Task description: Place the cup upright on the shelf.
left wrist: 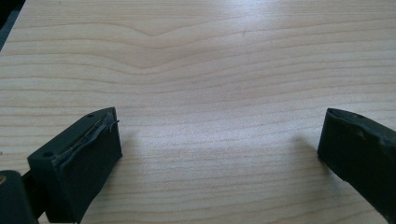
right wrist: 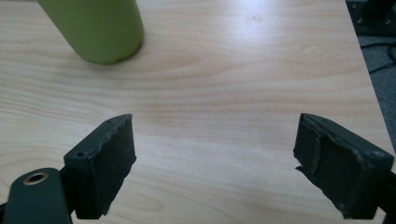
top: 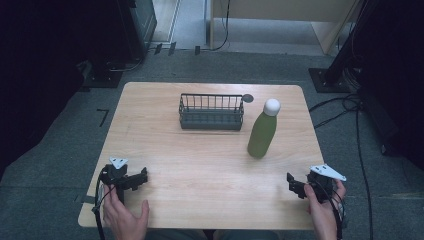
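— Counted on the wooden surface [top: 200, 155]: one green bottle [top: 262, 134] with a white cap [top: 272, 106], upright, right of centre; one dark wire basket [top: 211, 111], just left of the bottle and apart from it; one small dark disc [top: 248, 98] at the basket's far right corner.

— And the tools?

— Two. Left tool [top: 144, 177] at the near left edge, held in a hand [top: 125, 216]; right tool [top: 290, 182] at the near right edge, held in the other hand [top: 324, 212]. Both well apart from the bottle.

— Open or closed?

— Both spread wide, nothing between the jaws. Bare wood between them in the left gripper view [left wrist: 219, 140]. Same in the right gripper view [right wrist: 215, 154], with the bottle's base [right wrist: 100, 30] standing beyond the jaws at upper left.

— Anything touching the bottle?

— Nothing but the surface beneath it.
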The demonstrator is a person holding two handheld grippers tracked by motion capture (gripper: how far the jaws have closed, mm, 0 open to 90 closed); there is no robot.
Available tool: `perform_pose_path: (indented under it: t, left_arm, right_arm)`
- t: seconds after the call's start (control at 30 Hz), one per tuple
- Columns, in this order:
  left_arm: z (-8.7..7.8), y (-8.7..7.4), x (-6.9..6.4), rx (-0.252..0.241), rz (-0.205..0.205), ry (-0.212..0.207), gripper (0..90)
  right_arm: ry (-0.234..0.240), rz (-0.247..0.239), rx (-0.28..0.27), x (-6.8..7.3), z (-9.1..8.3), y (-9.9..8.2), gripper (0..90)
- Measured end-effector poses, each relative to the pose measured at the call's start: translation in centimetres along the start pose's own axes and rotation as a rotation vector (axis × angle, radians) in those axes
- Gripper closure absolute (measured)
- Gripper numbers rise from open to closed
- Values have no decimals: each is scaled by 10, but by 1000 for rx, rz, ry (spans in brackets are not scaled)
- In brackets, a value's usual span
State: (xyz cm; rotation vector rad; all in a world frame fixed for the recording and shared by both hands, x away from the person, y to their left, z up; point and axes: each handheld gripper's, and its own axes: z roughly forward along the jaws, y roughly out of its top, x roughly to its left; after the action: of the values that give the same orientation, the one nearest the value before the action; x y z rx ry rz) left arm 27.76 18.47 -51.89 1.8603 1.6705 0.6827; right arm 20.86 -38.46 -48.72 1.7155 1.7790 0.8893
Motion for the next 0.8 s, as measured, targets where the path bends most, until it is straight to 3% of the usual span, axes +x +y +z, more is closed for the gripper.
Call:
perform_pose_path:
  t: [0.57,0.8]
  left_arm:
    - [0,0,0,0,0,0,0]
    - [0,0,0,0,0,0,0]
  right_arm:
    - [97,-46,-51,36,8,57,125]
    - [142,-28,-70,47,12,74,123]
